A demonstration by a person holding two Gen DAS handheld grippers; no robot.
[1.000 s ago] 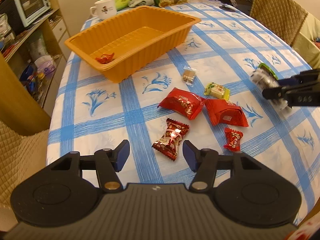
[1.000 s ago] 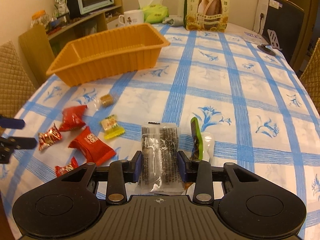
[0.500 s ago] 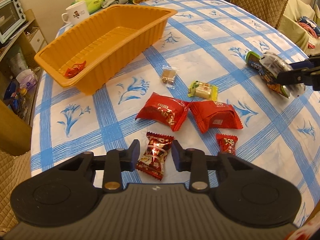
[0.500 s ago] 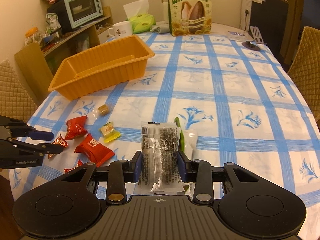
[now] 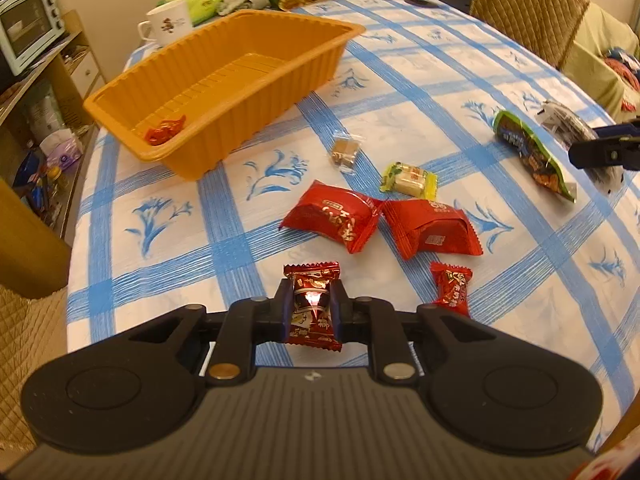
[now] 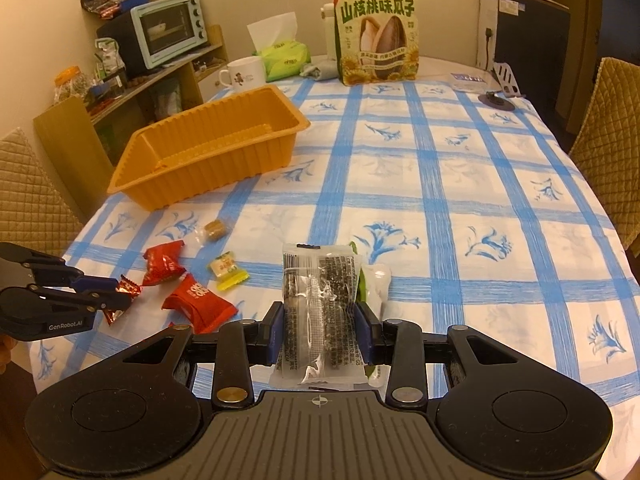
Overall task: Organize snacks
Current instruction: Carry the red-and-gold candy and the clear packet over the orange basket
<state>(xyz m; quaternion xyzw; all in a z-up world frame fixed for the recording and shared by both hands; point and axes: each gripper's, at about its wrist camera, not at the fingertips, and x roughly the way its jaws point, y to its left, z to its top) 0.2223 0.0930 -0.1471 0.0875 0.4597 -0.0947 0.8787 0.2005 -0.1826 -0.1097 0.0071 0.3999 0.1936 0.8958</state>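
My left gripper (image 5: 311, 309) jaws pinch red foil candy (image 5: 313, 305) just off desk (image 5: 440, 72); right gripper (image 6: 320, 330) jaws pinch clear sesame bar packet (image 6: 320, 312). I lift candy clear, carry over orange tray (image 5: 224, 92) wall, release low inside.

Both wrist cameras are looking forward and down along their fingers, close over the table (image 5: 420, 92). Both are sharing the orange tray (image 5: 256, 92) (image 6: 224, 160) and scattered snacks; each is catching the other gripper at its edge.
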